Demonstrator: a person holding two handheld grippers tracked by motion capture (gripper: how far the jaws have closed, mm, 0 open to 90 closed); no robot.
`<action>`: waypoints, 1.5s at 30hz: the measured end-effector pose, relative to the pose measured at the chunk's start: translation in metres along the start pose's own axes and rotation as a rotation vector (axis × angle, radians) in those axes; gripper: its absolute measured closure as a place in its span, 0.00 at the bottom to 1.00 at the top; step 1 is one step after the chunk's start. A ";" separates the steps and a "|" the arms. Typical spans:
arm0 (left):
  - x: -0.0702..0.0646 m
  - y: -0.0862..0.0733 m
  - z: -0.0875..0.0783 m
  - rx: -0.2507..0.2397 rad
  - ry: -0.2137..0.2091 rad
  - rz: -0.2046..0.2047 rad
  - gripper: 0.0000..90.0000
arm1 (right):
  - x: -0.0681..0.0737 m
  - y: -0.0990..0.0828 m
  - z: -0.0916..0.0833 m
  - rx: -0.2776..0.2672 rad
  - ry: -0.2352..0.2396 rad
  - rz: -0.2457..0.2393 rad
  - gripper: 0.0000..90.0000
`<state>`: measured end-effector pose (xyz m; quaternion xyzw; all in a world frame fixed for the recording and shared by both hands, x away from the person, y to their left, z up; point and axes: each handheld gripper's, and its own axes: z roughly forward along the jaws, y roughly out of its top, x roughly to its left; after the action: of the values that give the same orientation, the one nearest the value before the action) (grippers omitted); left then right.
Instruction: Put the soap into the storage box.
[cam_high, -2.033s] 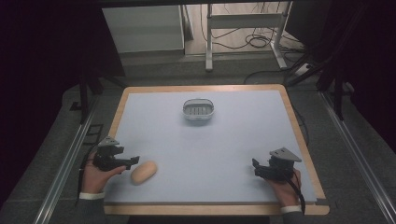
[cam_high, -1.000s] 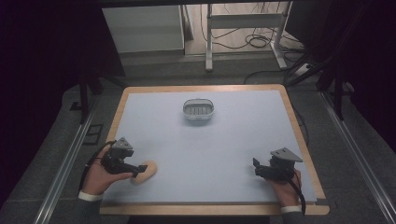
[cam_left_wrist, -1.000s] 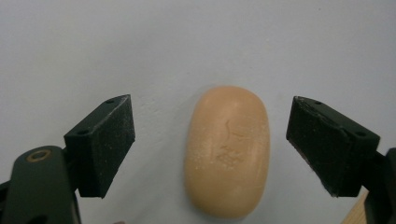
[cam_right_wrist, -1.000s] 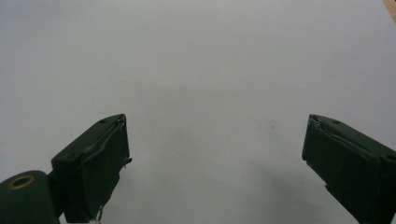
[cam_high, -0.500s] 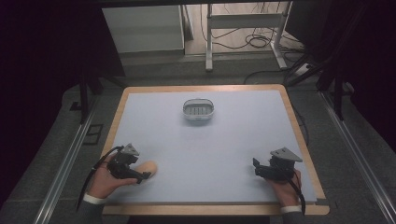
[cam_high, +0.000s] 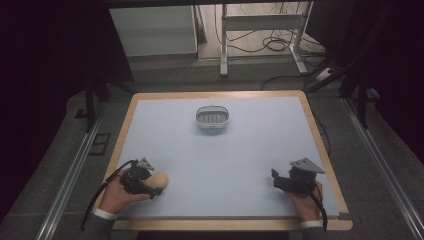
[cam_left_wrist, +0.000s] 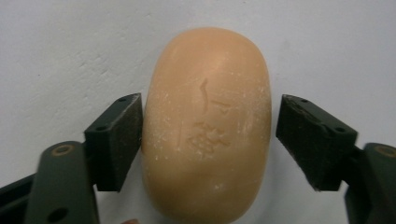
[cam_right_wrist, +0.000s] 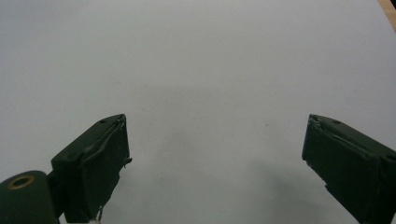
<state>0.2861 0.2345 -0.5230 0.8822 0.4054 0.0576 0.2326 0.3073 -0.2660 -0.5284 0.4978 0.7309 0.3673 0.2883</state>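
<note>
Left claw (cam_left_wrist: 208, 135): released, jaws straddling the soap bar (cam_left_wrist: 207, 123), one jaw touching, the other just apart | soap bar: near-left on the desk (cam_high: 250, 150) | right claw (cam_right_wrist: 215, 163): released, near-right | soap dish (cam_high: 213, 118): far centre

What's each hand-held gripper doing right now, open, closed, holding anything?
Left hand-held gripper: open, jaws straddling the soap bar, one jaw touching or nearly so, not clamped.
Right hand-held gripper: open, holding nothing.

soap (cam_high: 156, 181) near-left on table (cam_high: 250, 150), dish (cam_high: 212, 118) far-centre
</note>
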 end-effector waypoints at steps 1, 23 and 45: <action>0.000 0.000 0.000 0.001 -0.001 -0.001 0.29 | 0.000 0.000 0.000 0.000 0.000 0.000 0.08; 0.001 0.002 -0.003 -0.027 0.030 -0.013 0.35 | 0.000 0.000 0.001 0.005 -0.009 0.000 0.08; 0.006 0.011 -0.014 -0.077 0.022 -0.020 0.35 | 0.001 0.000 0.001 0.006 -0.015 0.001 0.08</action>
<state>0.2935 0.2382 -0.5065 0.8678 0.4143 0.0806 0.2622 0.3078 -0.2652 -0.5287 0.5015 0.7297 0.3616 0.2921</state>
